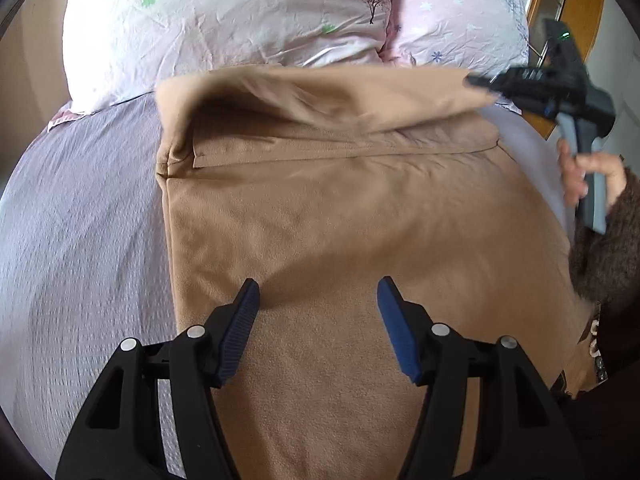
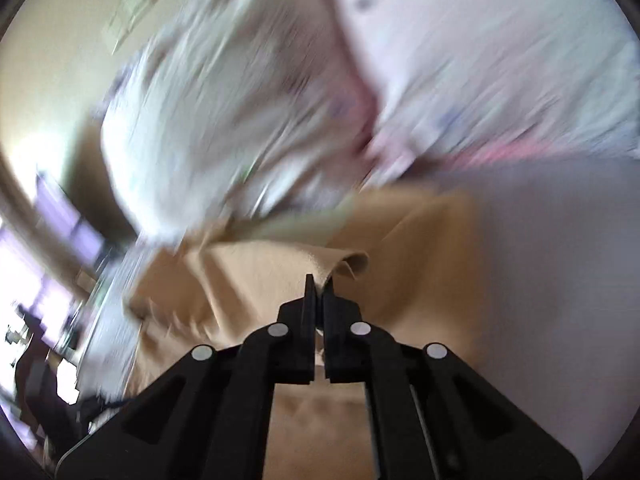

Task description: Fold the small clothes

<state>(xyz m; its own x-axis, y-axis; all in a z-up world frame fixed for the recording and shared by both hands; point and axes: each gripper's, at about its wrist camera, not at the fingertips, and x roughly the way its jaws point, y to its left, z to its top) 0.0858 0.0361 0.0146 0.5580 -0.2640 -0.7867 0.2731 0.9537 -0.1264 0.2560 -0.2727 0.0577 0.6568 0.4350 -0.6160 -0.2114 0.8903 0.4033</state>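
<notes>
Left gripper (image 1: pixel 318 294): jaws wide apart, holding nothing, poised over the tan garment (image 1: pixel 360 220) spread on the bed (image 1: pixel 80 208). Right gripper (image 2: pixel 319 282): jaws closed on the garment's far edge near the pillows (image 1: pixel 224 20), lifting it

I am seeing soft, even daylight in the left wrist view, mostly sharp, though the raised edge of the tan garment (image 1: pixel 320 92) and the right gripper (image 1: pixel 480 82) are smearing with motion. A soft shadow is sitting under that lifted fold. The right wrist view is blurring heavily: the pillows (image 2: pixel 224 112) are streaking, while the right gripper's own fingers are staying crisp. A window (image 2: pixel 24 264) at the left edge is blowing out white. Both fisheye frames are bending and darkening at their rims.
</notes>
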